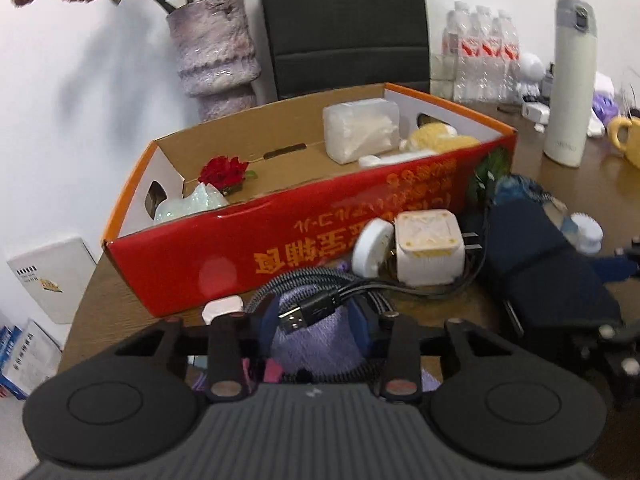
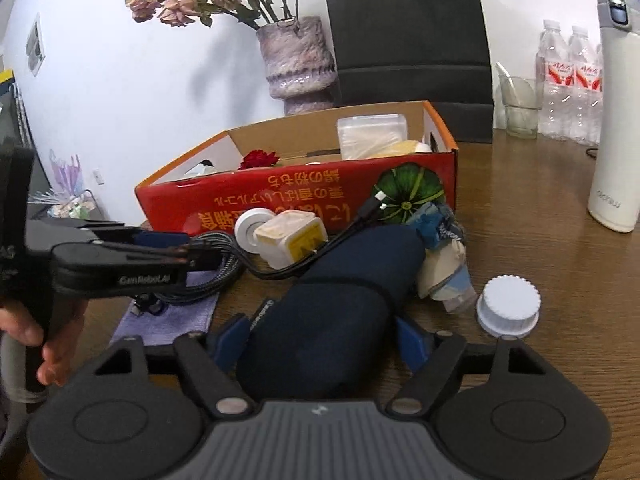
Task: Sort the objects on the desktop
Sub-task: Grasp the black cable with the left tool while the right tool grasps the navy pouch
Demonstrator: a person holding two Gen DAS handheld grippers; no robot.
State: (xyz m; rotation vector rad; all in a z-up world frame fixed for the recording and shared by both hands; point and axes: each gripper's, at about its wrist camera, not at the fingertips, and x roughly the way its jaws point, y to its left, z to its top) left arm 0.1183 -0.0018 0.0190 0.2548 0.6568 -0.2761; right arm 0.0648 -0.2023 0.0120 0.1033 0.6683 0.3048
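Left wrist view: the left gripper (image 1: 316,320) has its jaws closed partway around a coiled braided cable bundle (image 1: 320,284), whose USB plug sticks out between the blue pads (image 1: 362,316); a purple cloth (image 1: 316,344) lies under it on the bench (image 1: 100,304). Just beyond, a white charger cube (image 1: 430,246) and a round white disc (image 1: 372,246) sit against the near wall of the red cardboard box (image 1: 240,248). Inside the box are a red rose (image 1: 223,172) at the left end, a white tissue pack (image 1: 362,130) and something yellow at the right end.

Right wrist view: the right gripper (image 2: 320,338) has its jaws set wide on either side of a dark navy pouch (image 2: 332,320), the blue pads (image 2: 412,344) touching its sides. A white ribbed bottle cap (image 2: 508,306) lies on the bench to the right, near a crumpled blue-and-white wrapper (image 2: 444,256). A white thermos (image 2: 618,120) stands at the far right, with water bottles (image 2: 568,80) behind it. A vase of dried flowers (image 2: 298,64) and a black chair (image 2: 408,36) stand beyond the box.
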